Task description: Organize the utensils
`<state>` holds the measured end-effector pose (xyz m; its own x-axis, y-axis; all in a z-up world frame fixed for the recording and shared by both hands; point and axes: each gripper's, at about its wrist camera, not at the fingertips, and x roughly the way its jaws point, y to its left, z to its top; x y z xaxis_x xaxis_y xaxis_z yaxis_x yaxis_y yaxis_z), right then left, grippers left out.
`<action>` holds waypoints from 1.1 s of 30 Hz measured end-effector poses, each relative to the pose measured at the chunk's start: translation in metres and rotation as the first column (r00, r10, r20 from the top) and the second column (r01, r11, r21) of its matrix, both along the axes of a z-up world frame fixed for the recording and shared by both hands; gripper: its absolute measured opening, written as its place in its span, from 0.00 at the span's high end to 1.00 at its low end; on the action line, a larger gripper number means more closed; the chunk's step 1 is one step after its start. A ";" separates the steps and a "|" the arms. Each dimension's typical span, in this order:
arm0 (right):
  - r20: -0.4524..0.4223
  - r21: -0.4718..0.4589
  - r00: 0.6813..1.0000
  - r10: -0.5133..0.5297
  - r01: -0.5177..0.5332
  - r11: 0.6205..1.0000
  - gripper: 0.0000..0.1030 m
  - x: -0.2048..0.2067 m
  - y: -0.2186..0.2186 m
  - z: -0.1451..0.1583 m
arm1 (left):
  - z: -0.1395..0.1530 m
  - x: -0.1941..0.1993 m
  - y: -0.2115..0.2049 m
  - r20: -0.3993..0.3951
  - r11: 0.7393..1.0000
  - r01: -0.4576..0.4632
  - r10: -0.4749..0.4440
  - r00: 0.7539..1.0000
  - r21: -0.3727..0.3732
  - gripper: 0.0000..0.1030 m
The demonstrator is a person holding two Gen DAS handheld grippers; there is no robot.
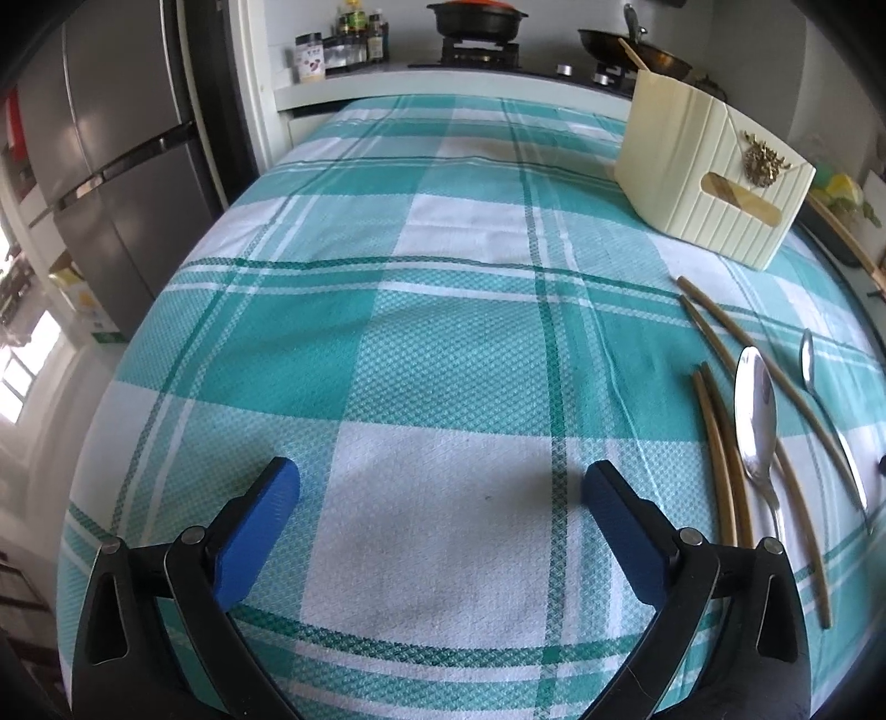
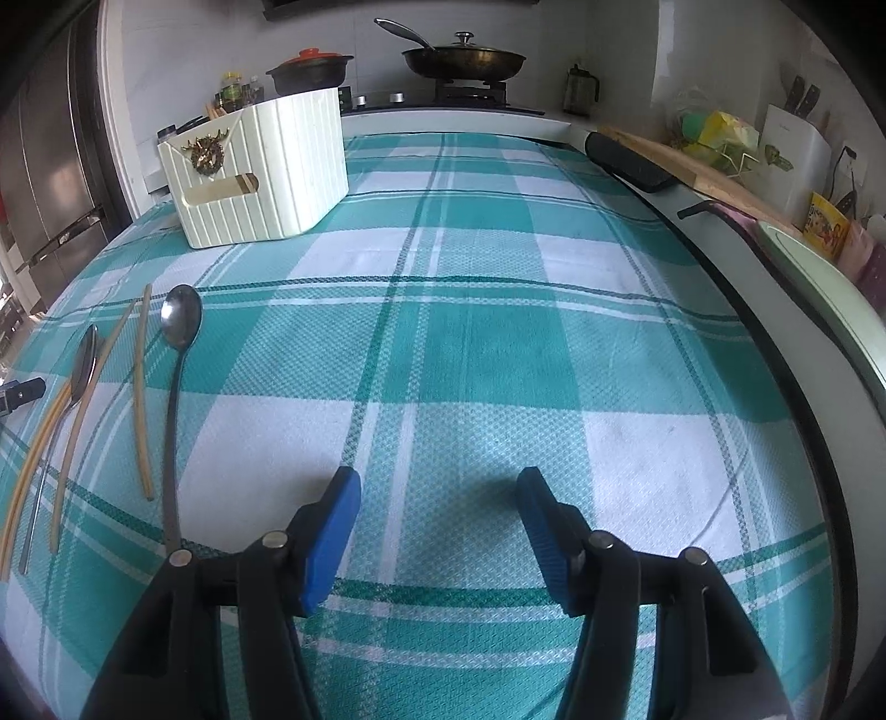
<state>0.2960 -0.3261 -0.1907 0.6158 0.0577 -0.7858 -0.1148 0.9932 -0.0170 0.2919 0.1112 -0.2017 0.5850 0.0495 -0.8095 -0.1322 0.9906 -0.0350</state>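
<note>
Several bamboo chopsticks (image 1: 720, 459) and two metal spoons lie on a teal checked tablecloth (image 1: 387, 343). In the left wrist view a large spoon (image 1: 756, 421) and a slimmer spoon (image 1: 830, 421) lie to the right of my open, empty left gripper (image 1: 440, 487). A cream ribbed utensil box (image 1: 709, 183) stands at the far right. In the right wrist view the chopsticks (image 2: 141, 387), a long spoon (image 2: 177, 387) and a second spoon (image 2: 83, 371) lie to the left of my open, empty right gripper (image 2: 437, 493). The box (image 2: 260, 177) stands at the far left.
A stove with a black pot (image 1: 476, 22) and a wok (image 2: 462, 58) stands behind the table. A fridge (image 1: 111, 166) is at the left. A wooden cutting board (image 2: 698, 166), a knife block (image 2: 792, 149) and a pale green tray (image 2: 830, 288) line the right counter.
</note>
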 end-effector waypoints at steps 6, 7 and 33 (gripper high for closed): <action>0.060 0.064 0.987 0.149 -0.152 0.986 0.45 -0.007 0.045 0.026 | 0.000 0.000 0.000 0.000 1.000 0.000 0.000 1.000 -0.004 0.01; 0.054 0.077 0.977 0.208 -0.212 0.974 0.54 -0.005 0.061 0.029 | 0.000 0.000 0.000 0.000 1.000 0.000 0.000 1.000 -0.004 0.01; 0.008 -0.083 0.993 0.122 -0.121 0.989 0.80 0.009 0.059 0.003 | 0.005 -0.004 0.003 0.022 0.997 0.043 -0.041 0.999 -0.063 0.01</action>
<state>0.3052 -0.2675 -0.1877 0.6180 0.0684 -0.7832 -0.2336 0.9672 -0.0998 0.2879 0.1139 -0.1971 0.6017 -0.0266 -0.7982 -0.0892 0.9910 -0.1003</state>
